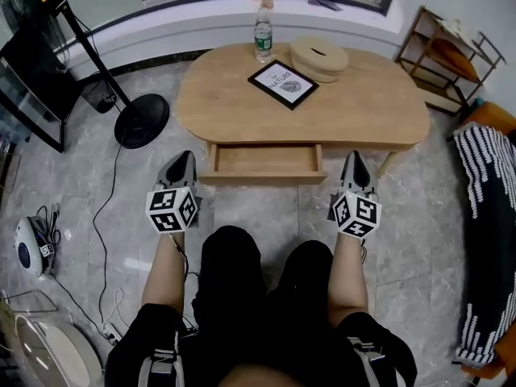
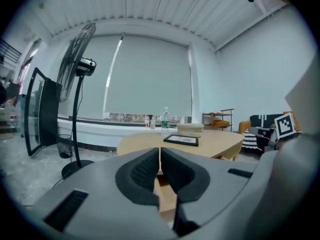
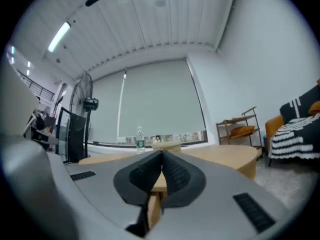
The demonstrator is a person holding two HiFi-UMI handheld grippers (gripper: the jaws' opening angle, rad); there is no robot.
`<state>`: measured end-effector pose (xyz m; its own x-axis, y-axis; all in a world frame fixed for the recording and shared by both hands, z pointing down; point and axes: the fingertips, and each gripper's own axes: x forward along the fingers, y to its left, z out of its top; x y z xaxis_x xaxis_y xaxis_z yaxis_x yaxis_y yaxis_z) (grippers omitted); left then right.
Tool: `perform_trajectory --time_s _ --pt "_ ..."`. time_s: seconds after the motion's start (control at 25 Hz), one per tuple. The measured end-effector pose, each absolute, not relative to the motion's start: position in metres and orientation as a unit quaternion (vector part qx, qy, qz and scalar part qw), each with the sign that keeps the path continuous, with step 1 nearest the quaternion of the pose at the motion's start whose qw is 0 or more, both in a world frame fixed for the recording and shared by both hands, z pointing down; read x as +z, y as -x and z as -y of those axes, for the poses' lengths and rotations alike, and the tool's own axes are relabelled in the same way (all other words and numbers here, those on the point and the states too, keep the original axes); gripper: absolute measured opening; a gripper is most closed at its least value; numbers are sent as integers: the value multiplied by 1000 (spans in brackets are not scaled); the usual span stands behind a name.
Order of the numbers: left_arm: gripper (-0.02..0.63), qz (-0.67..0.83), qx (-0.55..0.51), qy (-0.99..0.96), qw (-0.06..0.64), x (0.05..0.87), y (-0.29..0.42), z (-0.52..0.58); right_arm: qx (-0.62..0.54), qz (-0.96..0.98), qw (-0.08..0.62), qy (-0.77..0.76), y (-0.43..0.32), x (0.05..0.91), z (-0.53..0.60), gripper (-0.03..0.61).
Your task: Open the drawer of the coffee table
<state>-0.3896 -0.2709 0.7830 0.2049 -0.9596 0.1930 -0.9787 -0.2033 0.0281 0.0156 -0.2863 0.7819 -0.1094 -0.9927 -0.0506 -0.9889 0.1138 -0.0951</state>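
Note:
The oval wooden coffee table [image 1: 371,107] stands ahead of me, its drawer [image 1: 264,161] pulled out toward me and empty. My left gripper [image 1: 180,168] hovers just left of the drawer's front, shut with nothing between its pads. My right gripper [image 1: 354,168] hovers right of the drawer, also shut and empty. In the left gripper view the closed left gripper [image 2: 160,154] points level at the table [image 2: 220,143]. The right gripper view shows the right gripper [image 3: 161,156] closed, with the tabletop [image 3: 225,156] beyond it.
On the table lie a framed picture [image 1: 283,83], a water bottle [image 1: 264,35] and a round wooden box [image 1: 319,58]. A standing fan's base [image 1: 142,121] sits at the left, a shelf rack [image 1: 447,55] at the far right, a striped cushion [image 1: 487,240] along the right edge.

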Motion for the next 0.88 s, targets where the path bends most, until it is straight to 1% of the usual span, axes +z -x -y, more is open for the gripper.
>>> perform_trajectory --time_s 0.12,0.24,0.36,0.48,0.64,0.88 --pt "28 598 77 -796 57 758 351 277 -8 -771 60 634 25 745 290 12" --pt "28 572 77 -814 56 742 320 288 -9 -793 64 606 62 725 302 11" --pt "28 554 71 -827 64 718 302 304 -3 -801 66 595 85 695 314 11" --pt "28 540 72 -835 77 673 294 316 10 -803 52 594 98 642 321 11" --pt "29 531 106 -839 55 576 282 323 49 -800 1 598 110 538 324 12" --pt "29 520 76 -848 75 373 275 300 41 -805 6 591 116 338 303 12"
